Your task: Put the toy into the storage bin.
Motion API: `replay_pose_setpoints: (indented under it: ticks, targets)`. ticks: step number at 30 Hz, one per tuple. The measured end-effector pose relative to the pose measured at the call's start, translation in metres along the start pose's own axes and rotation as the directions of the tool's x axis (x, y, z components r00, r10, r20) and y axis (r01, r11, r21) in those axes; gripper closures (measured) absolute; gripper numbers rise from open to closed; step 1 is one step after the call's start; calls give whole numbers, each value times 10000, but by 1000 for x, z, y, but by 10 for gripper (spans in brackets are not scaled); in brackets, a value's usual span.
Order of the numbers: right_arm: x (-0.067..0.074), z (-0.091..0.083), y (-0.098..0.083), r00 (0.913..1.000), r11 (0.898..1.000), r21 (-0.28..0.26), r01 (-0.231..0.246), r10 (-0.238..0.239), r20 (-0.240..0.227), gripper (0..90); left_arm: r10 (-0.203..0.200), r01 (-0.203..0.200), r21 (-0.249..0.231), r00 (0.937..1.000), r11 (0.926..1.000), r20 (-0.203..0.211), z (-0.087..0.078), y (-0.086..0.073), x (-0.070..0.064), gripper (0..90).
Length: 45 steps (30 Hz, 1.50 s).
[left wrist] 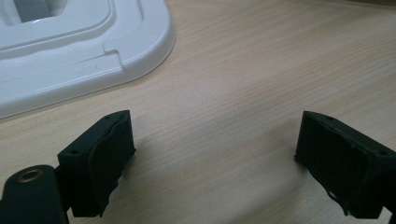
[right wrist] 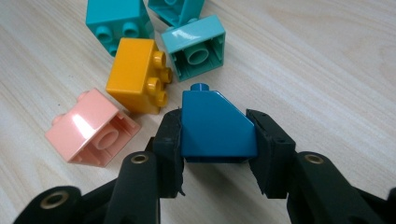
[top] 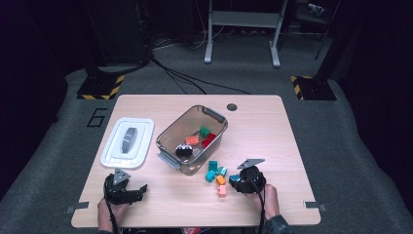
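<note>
the right gripper (right wrist: 217, 140) is squeezing a blue sloped brick (right wrist: 215, 126) between its two black jaws, one pad on each side of it. the brick is sitting low by the table (top: 272, 126), and i cannot tell if it is touching the wood or just lifted.

using the blue brick as the middle: just past it a yellow brick (right wrist: 136, 74) is lying on its side, close but not touching. beside the yellow one a pink brick (right wrist: 91, 128) is showing its hollow bottom. a pale teal brick (right wrist: 198, 46) is lying just beyond the blue one. two darker teal bricks (right wrist: 116, 18) are sitting farther off, and the top edge of the right gripper view is cutting them short.

well beyond the blue brick a clear bin (top: 192, 139) is standing with a few bricks inside already. a white lid (top: 127, 141) is lying past the bin, on its far side.

the left gripper (top: 127, 191) is resting far from the blue brick, near the lid, with its jaws wide apart and nothing between them.

i think this is the picking-up step. next the brick needs lifting, carrying over the bin's rim and letting go.

the dark thing in the bin is too small to make out.
</note>
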State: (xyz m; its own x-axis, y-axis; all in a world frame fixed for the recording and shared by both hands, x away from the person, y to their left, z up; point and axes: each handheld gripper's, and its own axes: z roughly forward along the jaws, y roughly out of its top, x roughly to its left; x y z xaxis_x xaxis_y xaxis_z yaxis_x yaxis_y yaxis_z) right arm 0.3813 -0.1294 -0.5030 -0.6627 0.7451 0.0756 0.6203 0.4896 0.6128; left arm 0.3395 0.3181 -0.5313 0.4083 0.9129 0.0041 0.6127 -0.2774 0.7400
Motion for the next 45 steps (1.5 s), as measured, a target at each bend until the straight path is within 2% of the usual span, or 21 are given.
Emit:
replay_pose_setpoints:
  ticks: [11, 12, 13, 18, 22, 23, 25, 30, 31, 32, 34, 36, 41, 45]
  targets:
    - [-16, -9, 5, 9984, 9970, -531, -557, 554, -62, 589, -6, 6, -1, 10000, 10000, 5, 0, 0, 0, 112]
    - [-17, -10, 7, 9973, 9958, -559, -731, 728, -83, 590, -7, 7, -4, 10000, 10000, 3, 0, 0, 0, 112]
    - [-20, -11, 8, 9982, 9960, -671, -598, 595, -53, 590, 5, -6, 51, 10000, 10000, 35, 0, 0, 0, 112]
    - [-28, -15, 16, 9966, 9926, -888, -825, 824, -48, 589, 9, -9, 41, 10000, 10000, 28, 0, 0, 0, 112]
    - [-35, -18, 23, 9969, 9918, -1033, -757, 776, 142, 590, -108, 108, -47, 9999, 9999, 19, 0, 0, 0, 113]
    - [-37, -19, 25, 9956, 9908, -1003, -911, 927, 116, 589, -105, 105, -47, 9999, 9999, 19, 0, 0, 0, 113]
    - [-41, -19, 28, 9958, 9903, -1075, -883, 903, 134, 590, 10, -10, 47, 10000, 10000, 33, 0, 0, 0, 113]
    - [-48, -22, 36, 9938, 9876, -1147, -1068, 1097, 190, 589, -3, 3, 116, 10000, 9999, 56, -1, 1, 1, 113]
    - [-51, -22, 37, 9951, 9877, -1265, -922, 958, 232, 590, -8, 8, 116, 10000, 9999, 54, -1, 1, 1, 113]
    - [-52, -23, 39, 9934, 9873, -1164, -1077, 1114, 259, 589, -2, 1, 119, 10000, 9999, 57, -1, 1, 1, 113]
    - [-57, -23, 42, 9946, 9875, -1236, -976, 1012, 236, 590, -10, 9, 117, 10000, 9999, 61, -1, 1, 1, 113]
    - [-60, -23, 45, 9926, 9864, -1163, -1162, 1194, 215, 589, -6, 5, 132, 10000, 9999, 68, -1, 1, 1, 113]
    - [-67, -23, 54, 9925, 9870, -1139, -1133, 1176, 320, 589, -40, 40, 20, 10000, 10000, -5, 0, 0, 0, 113]
    - [-71, -24, 62, 9919, 9856, -1220, -1170, 1220, 343, 590, -7, 7, 134, 10000, 9999, 74, -1, 1, 1, 113]
